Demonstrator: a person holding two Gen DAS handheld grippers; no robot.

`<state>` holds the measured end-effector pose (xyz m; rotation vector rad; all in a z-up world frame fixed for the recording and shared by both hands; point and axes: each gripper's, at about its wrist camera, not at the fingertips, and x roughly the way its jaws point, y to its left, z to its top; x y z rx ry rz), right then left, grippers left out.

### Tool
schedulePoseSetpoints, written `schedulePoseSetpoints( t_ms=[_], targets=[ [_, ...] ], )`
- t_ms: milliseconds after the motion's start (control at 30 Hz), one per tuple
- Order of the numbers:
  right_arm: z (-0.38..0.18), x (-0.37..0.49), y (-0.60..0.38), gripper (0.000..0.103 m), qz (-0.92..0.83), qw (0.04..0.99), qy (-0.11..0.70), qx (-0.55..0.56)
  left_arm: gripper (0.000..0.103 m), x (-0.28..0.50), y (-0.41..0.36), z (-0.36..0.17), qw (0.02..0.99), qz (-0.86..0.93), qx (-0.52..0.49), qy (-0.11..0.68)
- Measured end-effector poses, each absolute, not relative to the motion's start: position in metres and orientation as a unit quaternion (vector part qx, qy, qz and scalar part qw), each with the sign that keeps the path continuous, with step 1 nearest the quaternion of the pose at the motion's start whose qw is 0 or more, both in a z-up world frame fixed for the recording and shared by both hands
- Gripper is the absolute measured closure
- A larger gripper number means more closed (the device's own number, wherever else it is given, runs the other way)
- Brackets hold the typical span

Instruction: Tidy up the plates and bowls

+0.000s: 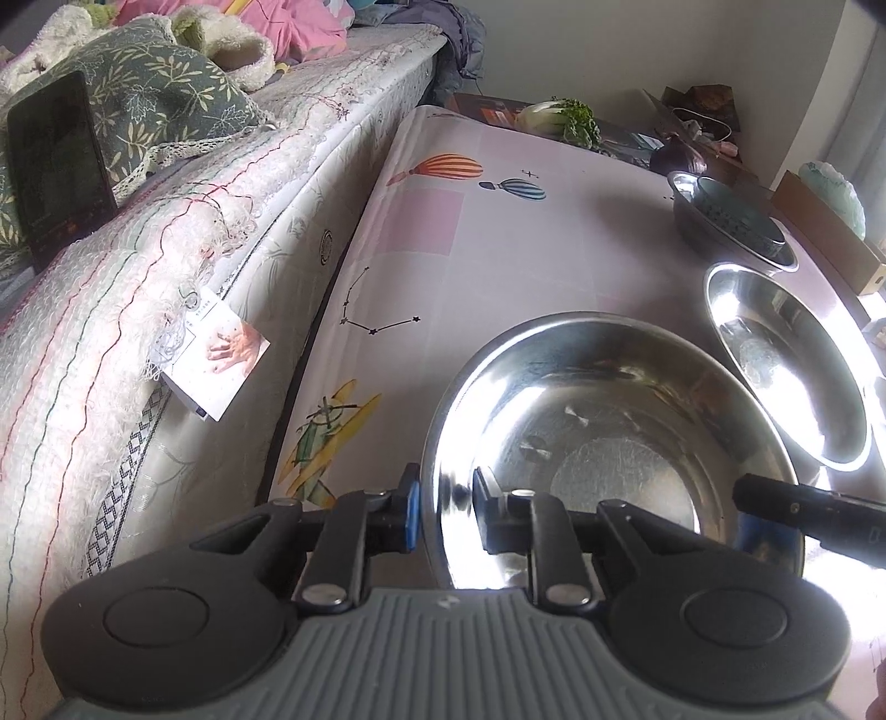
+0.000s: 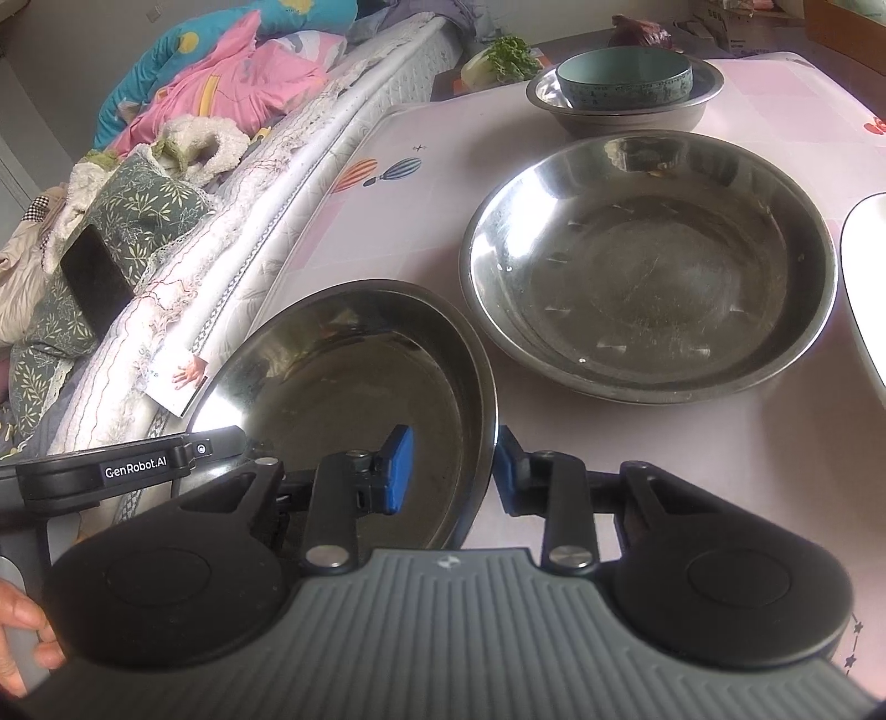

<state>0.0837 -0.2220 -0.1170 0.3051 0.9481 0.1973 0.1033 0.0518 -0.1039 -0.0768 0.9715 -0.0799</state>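
A steel plate [image 1: 609, 432] [image 2: 343, 376] lies nearest on the pink tablecloth. My left gripper [image 1: 446, 509] straddles its left rim and is shut on it, blue pad outside and the other finger inside. My right gripper [image 2: 454, 471] straddles the right rim; the outer pad meets the edge, while a gap shows at the inner pad, so it reads as open. A second, larger steel plate [image 1: 786, 360] [image 2: 648, 266] lies just beyond. Farther back, a teal bowl [image 1: 736, 216] [image 2: 626, 83] sits inside a steel bowl [image 1: 684, 191] [image 2: 637, 122].
A bed [image 1: 166, 277] with pillows, bedding and a dark phone [image 1: 55, 166] runs along the table's left side. A card [image 1: 221, 360] hangs off its edge. Greens [image 2: 504, 58] and a purple onion [image 2: 642, 30] lie at the far end. A white dish [image 2: 869, 277] shows at right.
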Motion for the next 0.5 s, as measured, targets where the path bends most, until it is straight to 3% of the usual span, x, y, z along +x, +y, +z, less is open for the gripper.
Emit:
schedulePoseSetpoints(
  t_ms=[500],
  targets=[
    [-0.1215,0.0812,-0.2209,0.081,0.097,0.871,0.461,0.144,0.082,0.0991,0.0443,-0.1011,0.874,-0.031,-0.01,0.485]
  ],
)
